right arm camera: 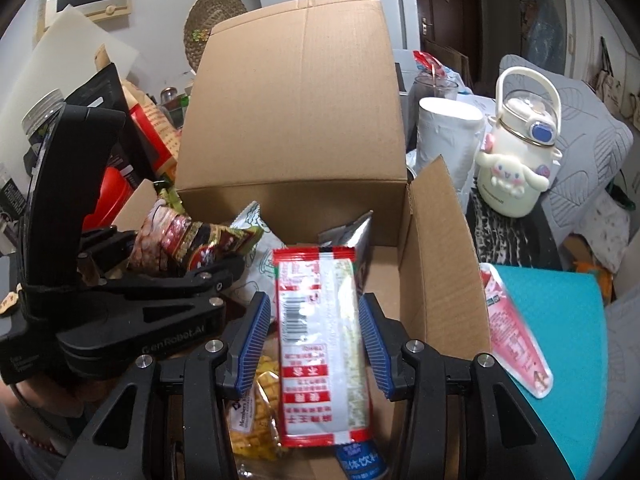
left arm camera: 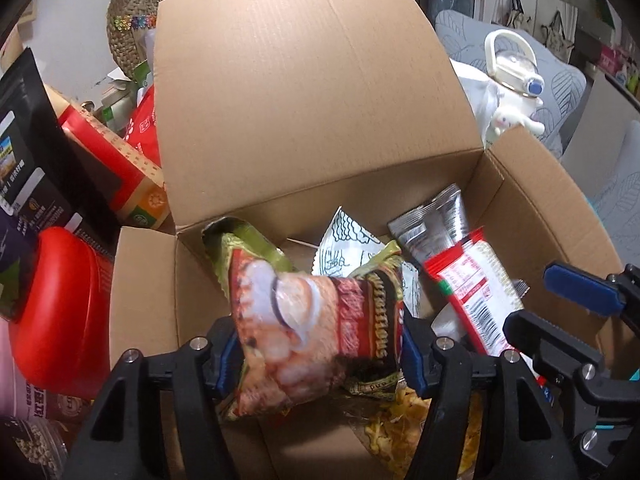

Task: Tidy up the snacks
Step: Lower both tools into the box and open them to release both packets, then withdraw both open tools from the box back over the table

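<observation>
Now lowering 2 snacks into cardboard box point(left arm camera: 304, 92) for sorting: left claw point(left arm camera: 320, 350) loosely bracketing red-green noodle packet point(left arm camera: 316, 324), right claw point(right arm camera: 310, 334) flanking red-white packet point(right arm camera: 320, 344), pads seemingly apart.

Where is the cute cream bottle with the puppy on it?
The cream cartoon-puppy bottle stands outside the open cardboard box, past its right flap in the right wrist view, beside a white cup and in front of a grey leaf-patterned cushion.
</observation>
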